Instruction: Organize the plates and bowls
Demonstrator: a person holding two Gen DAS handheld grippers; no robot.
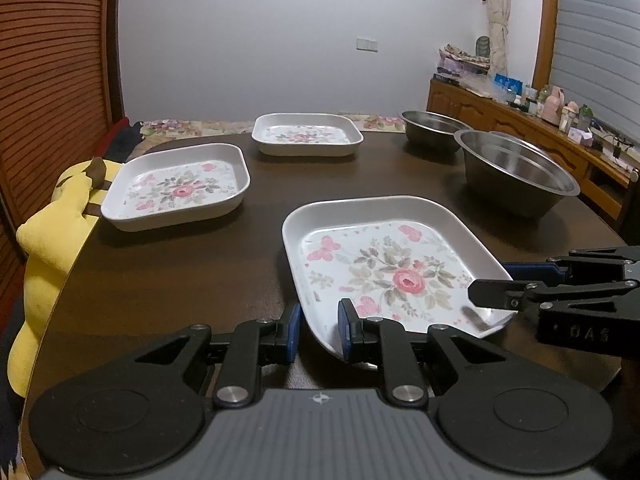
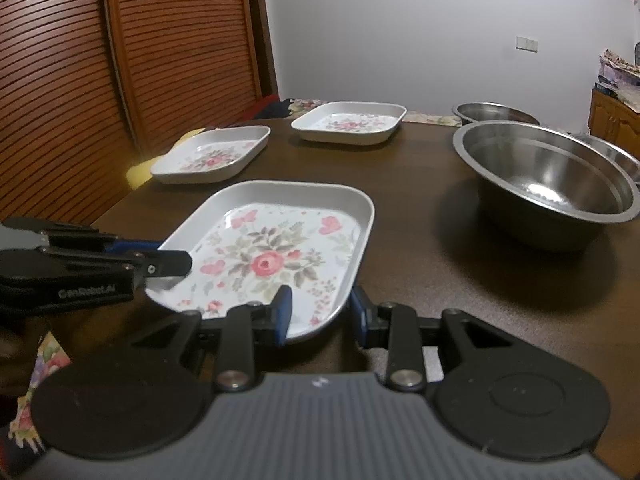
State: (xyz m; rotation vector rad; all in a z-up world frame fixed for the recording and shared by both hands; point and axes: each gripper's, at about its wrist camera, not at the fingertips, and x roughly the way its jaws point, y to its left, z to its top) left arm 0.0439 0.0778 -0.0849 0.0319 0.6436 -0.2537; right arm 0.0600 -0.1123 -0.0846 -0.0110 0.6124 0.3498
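Observation:
A white square plate with a rose print (image 1: 384, 268) (image 2: 276, 256) lies nearest on the dark wooden table (image 1: 180, 280). My left gripper (image 1: 319, 332) straddles its near-left rim, one blue pad inside the plate and one outside, a gap still showing. My right gripper (image 2: 320, 314) straddles its near-right rim the same way. Each gripper shows in the other's view, my right one at the right (image 1: 492, 282) and my left one at the left (image 2: 176, 254). Two more floral plates (image 1: 180, 188) (image 1: 306, 134) lie farther left. Two steel bowls (image 1: 516, 172) (image 1: 434, 126) stand at the right.
A yellow plush toy (image 1: 52, 232) hangs at the table's left edge. A louvred wooden door (image 2: 120, 60) is on the left. A wooden sideboard (image 1: 540, 124) with clutter stands at the far right. A floral cloth (image 1: 180, 126) lies beyond the table's far edge.

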